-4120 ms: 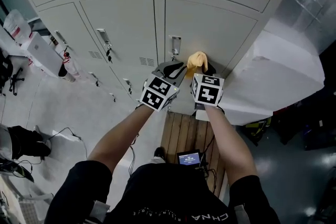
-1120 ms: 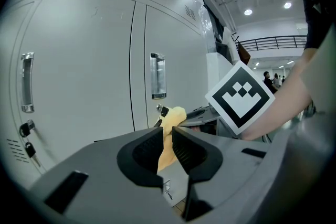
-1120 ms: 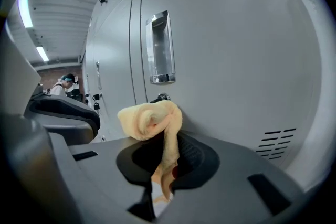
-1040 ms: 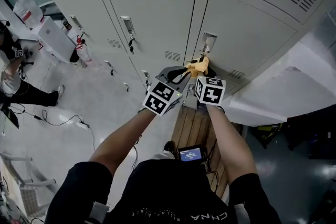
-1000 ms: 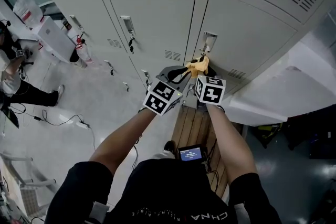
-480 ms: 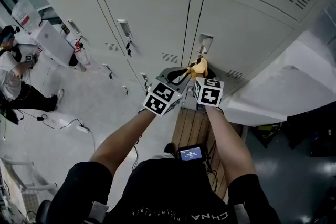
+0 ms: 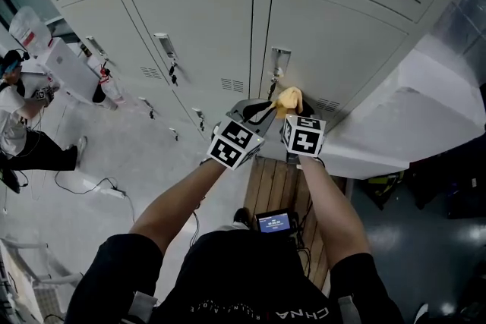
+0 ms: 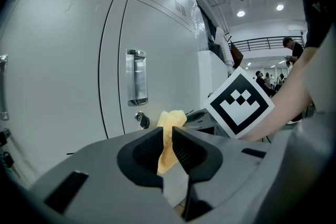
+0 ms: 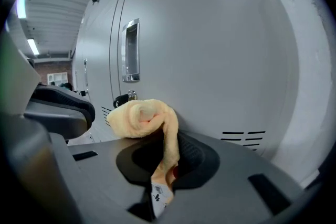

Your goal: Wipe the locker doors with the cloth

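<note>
Head view: cloth (image 7: 288,97) wadded small at the door (image 7: 342,42) just below the handle (image 7: 279,61), where a stroke could snag it; both forearms (image 7: 190,201) reach forward side by side, left gripper (image 7: 268,109) and right gripper (image 7: 295,116) nearly touching. Left gripper view: jaws closed to a slit on a cloth strip (thin hold, may slip). Right gripper view: jaws clamped on its tail, so bare plastic might scrape paint

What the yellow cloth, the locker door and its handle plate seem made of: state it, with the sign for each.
Cloth: soft napped fabric, likely microfibre or terry; it bunches and folds limply.
Locker door: painted sheet metal, probably steel; smooth pale grey satin skin, punched vent slots.
Handle plate: bright bare metal, perhaps chromed; it mirrors the room.
</note>
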`<action>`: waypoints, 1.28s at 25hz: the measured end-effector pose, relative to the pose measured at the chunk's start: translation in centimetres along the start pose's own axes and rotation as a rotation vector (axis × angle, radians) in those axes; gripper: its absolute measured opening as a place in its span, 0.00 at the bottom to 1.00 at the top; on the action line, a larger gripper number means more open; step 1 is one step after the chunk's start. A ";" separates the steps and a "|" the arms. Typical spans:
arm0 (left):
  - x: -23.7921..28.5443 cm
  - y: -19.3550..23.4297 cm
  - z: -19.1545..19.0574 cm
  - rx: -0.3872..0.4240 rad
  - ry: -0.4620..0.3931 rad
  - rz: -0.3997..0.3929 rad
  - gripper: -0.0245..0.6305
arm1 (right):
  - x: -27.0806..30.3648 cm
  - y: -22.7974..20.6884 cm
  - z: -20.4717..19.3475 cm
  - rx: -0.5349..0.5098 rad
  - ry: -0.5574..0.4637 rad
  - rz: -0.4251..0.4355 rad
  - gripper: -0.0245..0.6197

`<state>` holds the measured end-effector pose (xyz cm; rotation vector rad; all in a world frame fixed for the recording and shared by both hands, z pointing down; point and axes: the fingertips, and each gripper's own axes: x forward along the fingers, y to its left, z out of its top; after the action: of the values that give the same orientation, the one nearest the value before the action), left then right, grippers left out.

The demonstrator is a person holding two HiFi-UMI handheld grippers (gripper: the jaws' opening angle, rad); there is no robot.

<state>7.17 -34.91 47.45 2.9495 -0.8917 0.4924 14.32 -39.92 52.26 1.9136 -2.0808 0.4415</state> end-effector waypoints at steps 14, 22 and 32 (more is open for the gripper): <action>4.3 -4.7 1.6 0.025 -0.005 -0.090 0.13 | -2.7 -8.1 -1.3 0.047 0.012 -0.127 0.14; 6.2 -6.5 2.1 0.039 -0.001 -0.128 0.13 | -3.8 -11.5 -1.7 0.077 0.020 -0.210 0.14; 7.1 -7.0 2.9 0.043 -0.010 -0.150 0.13 | -5.0 -14.4 -2.0 0.090 0.038 -0.340 0.14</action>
<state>17.42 -33.14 47.32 3.0300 -0.6614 0.4957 29.05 -35.68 52.59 2.2351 -1.6903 0.4936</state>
